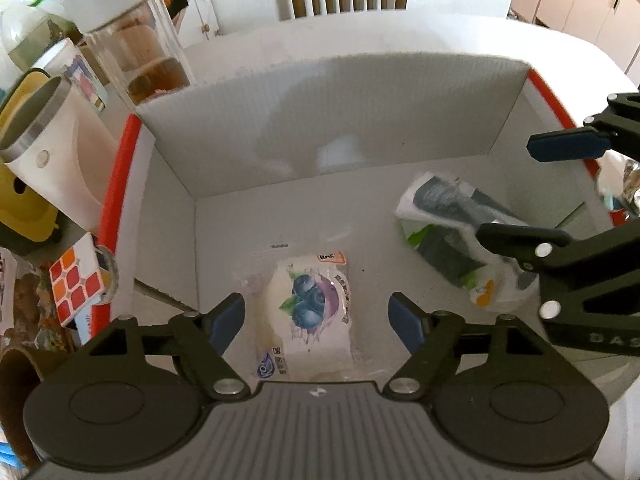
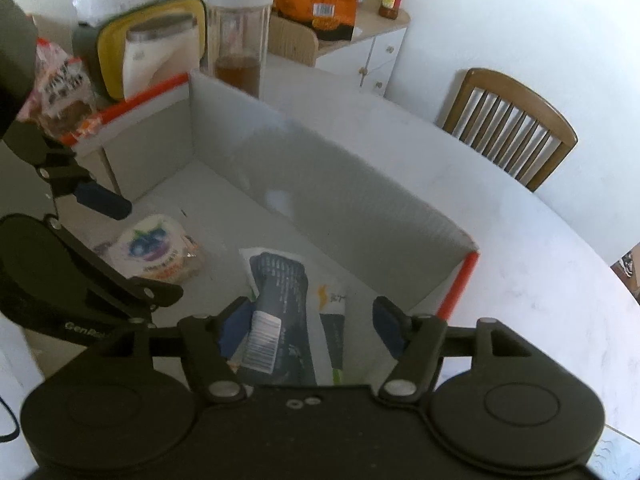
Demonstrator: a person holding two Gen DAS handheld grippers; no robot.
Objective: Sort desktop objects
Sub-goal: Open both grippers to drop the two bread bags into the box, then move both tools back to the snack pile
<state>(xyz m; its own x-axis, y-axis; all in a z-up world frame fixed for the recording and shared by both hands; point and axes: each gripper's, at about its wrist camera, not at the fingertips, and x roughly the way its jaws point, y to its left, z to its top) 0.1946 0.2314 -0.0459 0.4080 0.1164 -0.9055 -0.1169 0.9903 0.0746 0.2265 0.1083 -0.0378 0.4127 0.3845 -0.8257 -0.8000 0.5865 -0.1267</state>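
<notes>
A white box with red rims (image 1: 280,128) (image 2: 360,216) stands on the table. A blueberry snack packet (image 1: 310,308) (image 2: 154,248) lies on its floor. My left gripper (image 1: 318,320) is open just above that packet, not touching it. A dark and white pouch (image 1: 452,224) (image 2: 280,320) lies at the box's right. My right gripper (image 2: 310,328) is open over the pouch and also shows in the left wrist view (image 1: 532,188). The left gripper shows in the right wrist view (image 2: 136,248).
Left of the box stand a white steel-rimmed cup (image 1: 48,152), a yellow holder (image 1: 20,200), a clear bottle of brown liquid (image 1: 136,52) (image 2: 238,36) and a Rubik's cube (image 1: 76,284). A snack bag (image 2: 60,84) lies by the box. A wooden chair (image 2: 512,128) stands behind the table.
</notes>
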